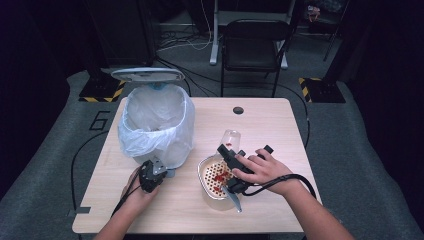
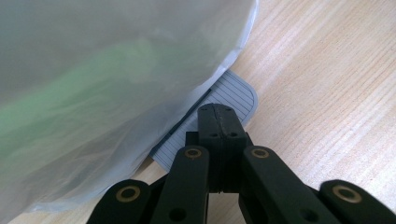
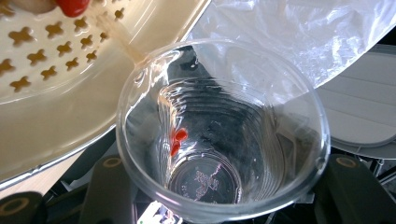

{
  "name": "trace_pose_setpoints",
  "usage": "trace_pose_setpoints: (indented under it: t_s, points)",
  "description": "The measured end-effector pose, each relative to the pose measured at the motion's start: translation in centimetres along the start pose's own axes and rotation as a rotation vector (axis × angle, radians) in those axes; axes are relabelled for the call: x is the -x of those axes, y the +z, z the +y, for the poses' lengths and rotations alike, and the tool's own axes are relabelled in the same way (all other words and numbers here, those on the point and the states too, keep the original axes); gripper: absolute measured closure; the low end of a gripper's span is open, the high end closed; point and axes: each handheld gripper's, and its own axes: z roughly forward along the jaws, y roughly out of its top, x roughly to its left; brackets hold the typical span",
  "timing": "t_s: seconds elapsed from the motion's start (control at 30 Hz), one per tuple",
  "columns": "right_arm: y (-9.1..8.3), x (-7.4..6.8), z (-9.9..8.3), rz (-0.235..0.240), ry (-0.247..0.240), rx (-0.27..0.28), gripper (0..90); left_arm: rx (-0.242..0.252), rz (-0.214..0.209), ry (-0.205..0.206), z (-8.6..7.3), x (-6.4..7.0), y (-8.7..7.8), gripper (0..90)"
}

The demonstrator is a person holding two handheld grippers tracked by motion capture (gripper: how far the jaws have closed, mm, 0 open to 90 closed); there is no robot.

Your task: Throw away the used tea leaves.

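A small pedal bin [image 1: 156,125], lined with a white plastic bag [image 2: 93,70], stands at the table's left with its lid [image 1: 147,75] raised. My left gripper [image 1: 151,175] [image 2: 219,114] is shut with nothing in it, and its tips rest on the bin's grey ribbed pedal [image 2: 236,91]. My right gripper [image 1: 231,154] [image 3: 224,186] is shut on a clear plastic cup [image 1: 231,137] [image 3: 219,130], held tilted at the rim of a cream perforated strainer bowl [image 1: 216,175] [image 3: 60,79]. A few red bits [image 3: 177,137] cling inside the cup, and more red pieces [image 1: 218,176] lie in the strainer.
The wooden table [image 1: 260,125] has a round cable hole [image 1: 238,110] near its far edge. A black chair [image 1: 252,47] stands behind the table. Black cables trail from both grippers over the near edge.
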Motion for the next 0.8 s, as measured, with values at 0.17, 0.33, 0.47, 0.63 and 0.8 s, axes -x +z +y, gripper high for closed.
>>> trace_pose_setpoints:
  t_s: [0.17, 0.33, 0.47, 0.63, 0.8]
  points:
    - [-0.05, 0.29, -0.2, 0.011, -0.032, -0.008, 42.8, -0.002, 0.001, 0.001, 0.01, 0.01, -0.01, 90.0]
    - [-0.1, 0.23, -0.23, 0.003, -0.016, -0.006, 42.8, 0.008, 0.014, -0.003, -0.02, 0.11, 0.07, 90.0]
    - [-0.21, 0.66, -0.38, 0.032, -0.089, -0.014, 42.9, -0.001, 0.003, 0.001, 0.01, 0.02, 0.0, 90.0]
    - [-0.25, 0.77, -0.35, 0.03, -0.09, -0.01, 42.8, -0.001, 0.002, -0.001, 0.01, 0.04, 0.0, 90.0]
    - [-0.27, 0.88, -0.35, 0.025, -0.086, -0.009, 42.8, -0.002, 0.007, 0.0, 0.01, 0.06, -0.01, 90.0]
